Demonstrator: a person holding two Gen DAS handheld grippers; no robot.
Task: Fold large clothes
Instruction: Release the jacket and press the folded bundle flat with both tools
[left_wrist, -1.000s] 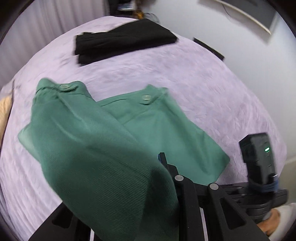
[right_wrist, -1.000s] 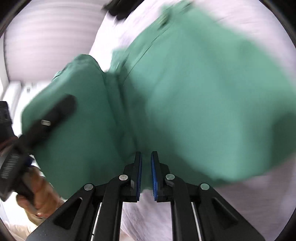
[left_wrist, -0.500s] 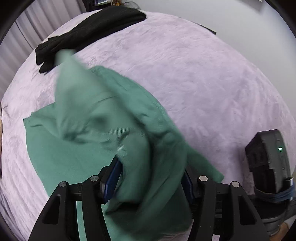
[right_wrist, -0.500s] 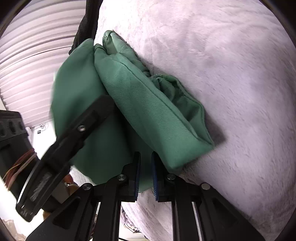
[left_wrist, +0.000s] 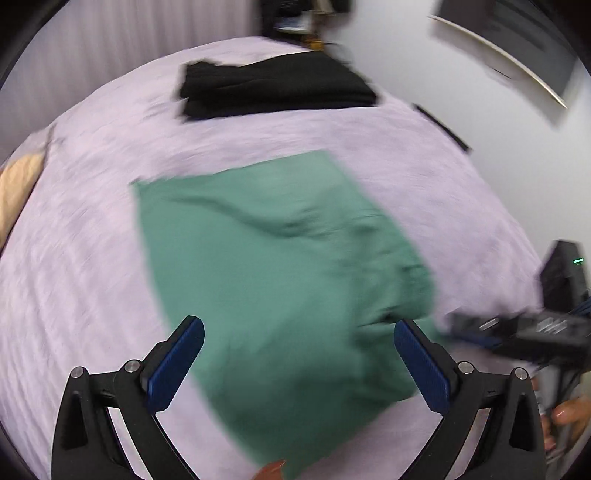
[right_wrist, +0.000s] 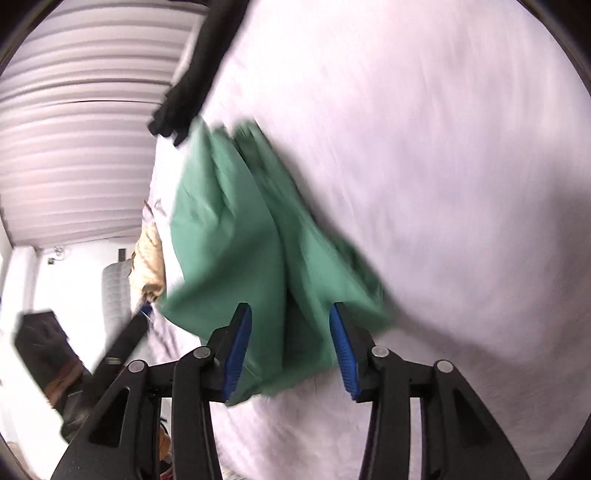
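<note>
Folded green garment lies flat on the lilac bedspread, directly ahead between both spread jaws. Left gripper released; right gripper released, straddling its near edge, long axis running away.

The left gripper has its jaws spread wide, holding nothing. The right gripper also has its jaws apart, with nothing clamped between the blue pads. Both point forward and downward.
</note>
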